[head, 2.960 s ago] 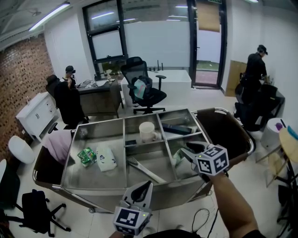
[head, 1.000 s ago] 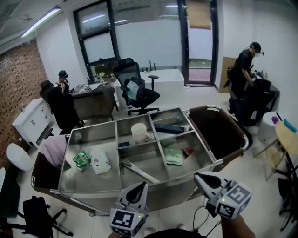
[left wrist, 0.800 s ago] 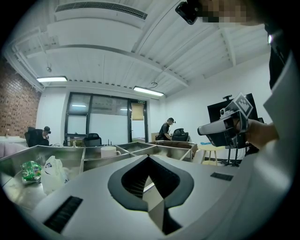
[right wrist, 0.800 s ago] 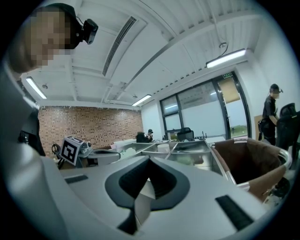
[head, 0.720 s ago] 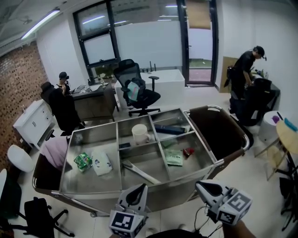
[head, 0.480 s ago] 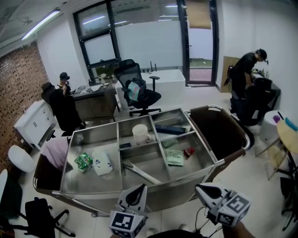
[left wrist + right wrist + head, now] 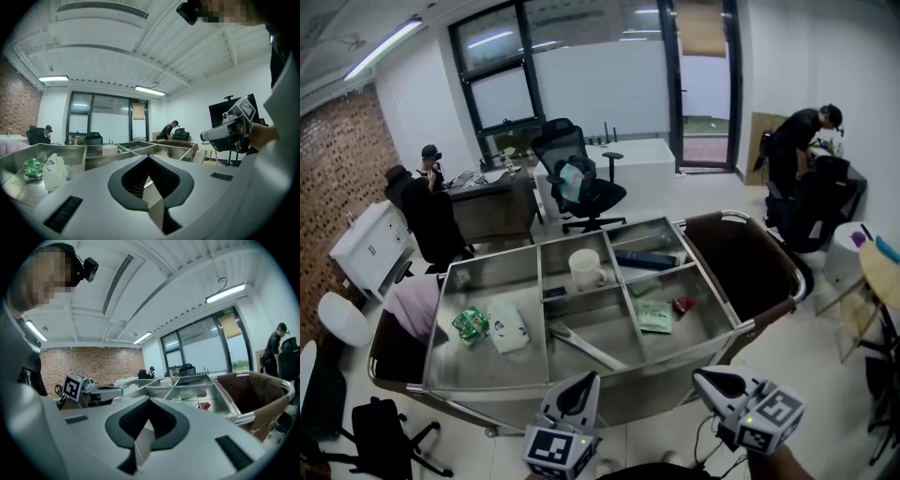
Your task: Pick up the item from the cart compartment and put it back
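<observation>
While hanging low in front of the steel cart, short of its front wall, touching none of its contents. At the left gripper, jaws pressed together, tips meeting, nothing between them. At the right gripper, likewise closed on itself and empty, off to the right of the other and apart from it.

In the cart's near right compartment, a green packet lying flat on the steel floor, with a small red item just beside it toward the right wall. Behind that, in the far right compartment, a dark flat object, too small to identify. In the far middle compartment, a white mug standing upright; in the near middle one, a long metal tool lying aslant. In the wide left compartment, a green snack bag next to a white bag.

Beyond the cart, a black office chair and a person bent over by the right wall.
</observation>
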Available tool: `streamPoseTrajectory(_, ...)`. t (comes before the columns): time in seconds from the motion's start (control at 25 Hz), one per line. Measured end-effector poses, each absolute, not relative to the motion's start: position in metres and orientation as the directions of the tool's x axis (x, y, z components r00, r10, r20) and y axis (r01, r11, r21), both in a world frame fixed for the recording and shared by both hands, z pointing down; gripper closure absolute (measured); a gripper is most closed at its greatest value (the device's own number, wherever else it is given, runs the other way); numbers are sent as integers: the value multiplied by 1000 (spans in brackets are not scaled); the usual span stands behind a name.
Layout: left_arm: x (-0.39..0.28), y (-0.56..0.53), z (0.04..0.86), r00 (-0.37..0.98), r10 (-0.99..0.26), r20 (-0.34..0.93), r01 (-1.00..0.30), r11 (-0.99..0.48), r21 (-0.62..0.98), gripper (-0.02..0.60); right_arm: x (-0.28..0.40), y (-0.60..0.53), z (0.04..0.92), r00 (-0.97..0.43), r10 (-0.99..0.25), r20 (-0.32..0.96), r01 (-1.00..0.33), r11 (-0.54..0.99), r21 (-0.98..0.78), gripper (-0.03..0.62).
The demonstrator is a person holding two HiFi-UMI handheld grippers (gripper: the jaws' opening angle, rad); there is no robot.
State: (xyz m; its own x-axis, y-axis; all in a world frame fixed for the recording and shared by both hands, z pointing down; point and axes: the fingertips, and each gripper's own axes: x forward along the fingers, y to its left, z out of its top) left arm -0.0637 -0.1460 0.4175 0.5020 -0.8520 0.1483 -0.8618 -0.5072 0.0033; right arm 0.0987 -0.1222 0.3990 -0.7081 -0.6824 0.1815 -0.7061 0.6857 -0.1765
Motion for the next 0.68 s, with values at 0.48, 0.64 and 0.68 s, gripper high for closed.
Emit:
streamPoseTrajectory(0.48,-62,-149,416,506,-849,150,-859,-512,-2,581,99,-125,401,-710,-679,187,-704,689,-169,583)
streamPoseTrajectory(0.64,-62,-150,414,508,-849,143,-858,-513,2,581,96,-126,400,-711,-677,189,-703,691,-168,583)
streamPoseTrajectory(0.68,-62,-150,413,509,-849,142,-858,-514,2,581,96,-127,401,-711,-677,190,-703,691,-167,583)
